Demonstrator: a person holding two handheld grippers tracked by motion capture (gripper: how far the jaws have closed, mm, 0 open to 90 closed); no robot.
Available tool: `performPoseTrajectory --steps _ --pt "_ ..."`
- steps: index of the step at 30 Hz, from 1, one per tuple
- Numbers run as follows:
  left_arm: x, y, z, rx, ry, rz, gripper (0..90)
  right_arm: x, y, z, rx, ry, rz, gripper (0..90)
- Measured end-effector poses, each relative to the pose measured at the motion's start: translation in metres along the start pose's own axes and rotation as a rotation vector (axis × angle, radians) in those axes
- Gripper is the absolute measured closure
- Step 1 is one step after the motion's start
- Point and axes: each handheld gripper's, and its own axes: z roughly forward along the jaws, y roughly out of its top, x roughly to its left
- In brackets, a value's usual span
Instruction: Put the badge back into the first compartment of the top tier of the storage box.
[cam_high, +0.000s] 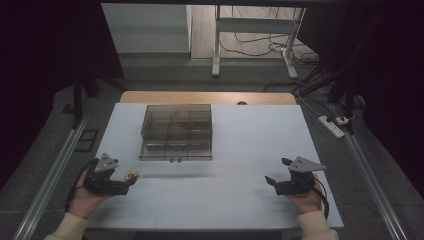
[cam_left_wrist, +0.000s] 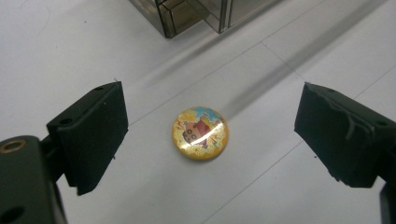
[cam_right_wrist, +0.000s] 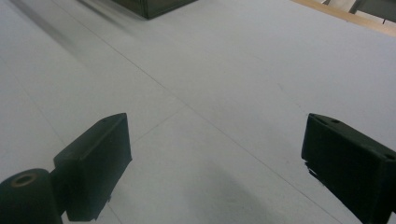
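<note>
Left gripper jaws wide, round domed button lies centred between them, ready for pinching. Right gripper jaws wide, nothing between, idle.

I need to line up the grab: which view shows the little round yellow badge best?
The left gripper view: the badge lies flat on the white table, centred between the open jaws of the left gripper, its cartoon picture clear. In the high view it is a small speck just beyond the left gripper.
</note>
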Motion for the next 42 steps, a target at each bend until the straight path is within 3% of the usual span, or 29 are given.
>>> performPoseTrajectory --steps 14,26,35,42 --pt "0.008 0.020 0.003 0.050 -0.004 0.025 10.2 -0.001 0.000 0.002 0.000 0.007 0.008 7.8" --pt "0.022 0.026 0.016 0.138 -0.007 0.033 10.9 0.000 0.001 0.002 0.010 0.001 0.004 7.9" --pt "0.030 0.039 0.026 0.173 -0.053 0.034 11.7 0.000 0.000 0.003 0.009 0.006 0.006 7.9" --pt "0.030 0.033 0.032 0.216 -0.068 0.056 12.0 0.000 0.000 0.003 0.012 0.000 0.004 7.9"
